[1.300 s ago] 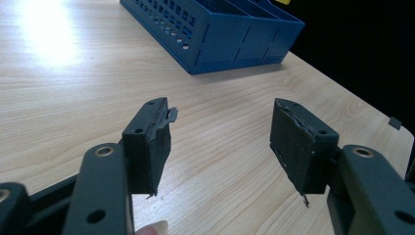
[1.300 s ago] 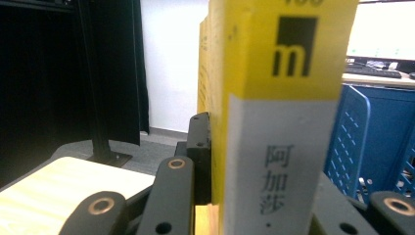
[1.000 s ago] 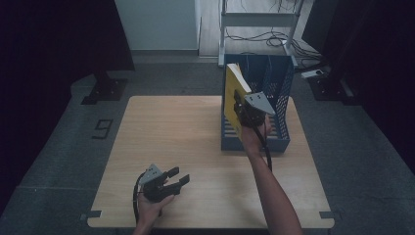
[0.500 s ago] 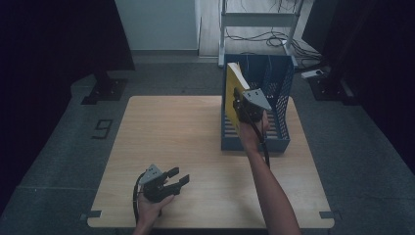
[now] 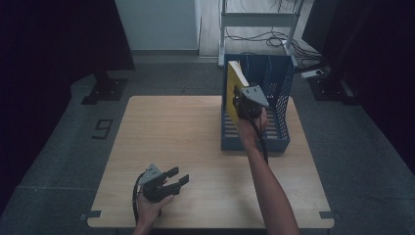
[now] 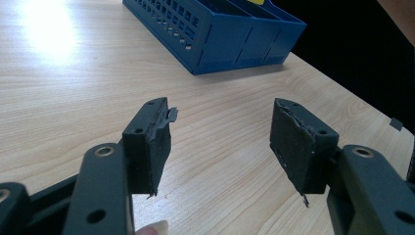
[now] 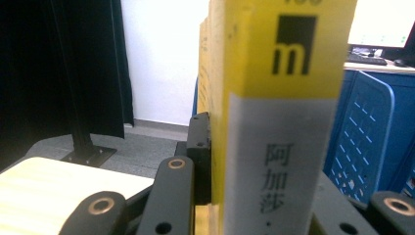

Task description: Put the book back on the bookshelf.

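Your pale wood-grain surface (image 6: 73, 73) looks smooth with a soft sheen — it throws back a bright patch of light. The blue perforated plastic rack (image 5: 279, 125) is moulded and fairly matt. The thick yellow paper-covered book (image 7: 288, 98) in your right claw (image 5: 238, 102) has a smooth, slightly glossy spine with a matt grey label. On your left claw (image 6: 220, 142), the black pads (image 6: 293, 142) are rough, frayed rubber — the arms are matt black plastic with brass-coloured rivets.

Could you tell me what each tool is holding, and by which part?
The right tool grips the yellow book by its spine edge; the left tool holds nothing.
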Demonstrator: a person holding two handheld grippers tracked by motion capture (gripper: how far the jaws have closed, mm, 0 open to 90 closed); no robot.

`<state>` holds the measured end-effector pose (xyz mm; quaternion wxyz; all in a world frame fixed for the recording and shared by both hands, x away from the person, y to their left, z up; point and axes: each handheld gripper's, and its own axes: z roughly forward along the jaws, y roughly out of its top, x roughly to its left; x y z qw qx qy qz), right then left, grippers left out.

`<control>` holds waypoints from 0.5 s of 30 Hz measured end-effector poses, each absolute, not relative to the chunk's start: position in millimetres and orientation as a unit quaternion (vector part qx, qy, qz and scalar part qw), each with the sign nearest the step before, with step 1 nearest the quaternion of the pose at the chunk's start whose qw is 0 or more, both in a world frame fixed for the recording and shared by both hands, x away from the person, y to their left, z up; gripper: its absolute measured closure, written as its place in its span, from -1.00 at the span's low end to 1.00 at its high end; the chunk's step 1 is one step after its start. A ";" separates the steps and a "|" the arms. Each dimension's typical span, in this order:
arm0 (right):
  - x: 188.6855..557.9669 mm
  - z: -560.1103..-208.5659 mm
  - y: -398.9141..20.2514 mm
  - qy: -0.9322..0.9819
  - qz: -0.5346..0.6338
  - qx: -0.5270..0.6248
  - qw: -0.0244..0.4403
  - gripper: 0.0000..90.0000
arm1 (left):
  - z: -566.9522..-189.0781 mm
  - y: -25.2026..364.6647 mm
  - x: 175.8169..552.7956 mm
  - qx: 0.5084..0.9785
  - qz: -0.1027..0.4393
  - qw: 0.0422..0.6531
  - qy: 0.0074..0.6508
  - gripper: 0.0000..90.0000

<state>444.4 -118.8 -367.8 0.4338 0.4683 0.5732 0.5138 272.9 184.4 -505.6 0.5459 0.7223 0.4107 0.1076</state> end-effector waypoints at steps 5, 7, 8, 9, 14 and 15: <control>449.6 -368.8 -119.1 0.571 0.513 0.472 0.434 0.66 | -507.0 184.8 273.8 0.723 0.107 0.544 0.412 -0.10; 451.4 -369.9 -119.2 0.571 0.513 0.473 0.433 0.66 | -507.4 185.1 274.1 0.723 0.106 0.543 0.413 -0.10; 452.2 -370.5 -119.1 0.571 0.513 0.473 0.433 0.66 | -507.7 185.2 274.2 0.723 0.106 0.543 0.413 -0.10; 453.2 -371.3 -119.2 0.571 0.512 0.474 0.432 0.66 | -507.9 185.4 274.5 0.723 0.106 0.543 0.413 -0.10; 459.4 -376.1 -119.4 0.570 0.510 0.480 0.430 0.66 | -509.1 186.7 275.2 0.721 0.106 0.544 0.415 -0.10; 461.1 -377.4 -119.7 0.570 0.509 0.481 0.430 0.66 | -509.1 187.1 275.3 0.722 0.106 0.543 0.416 -0.10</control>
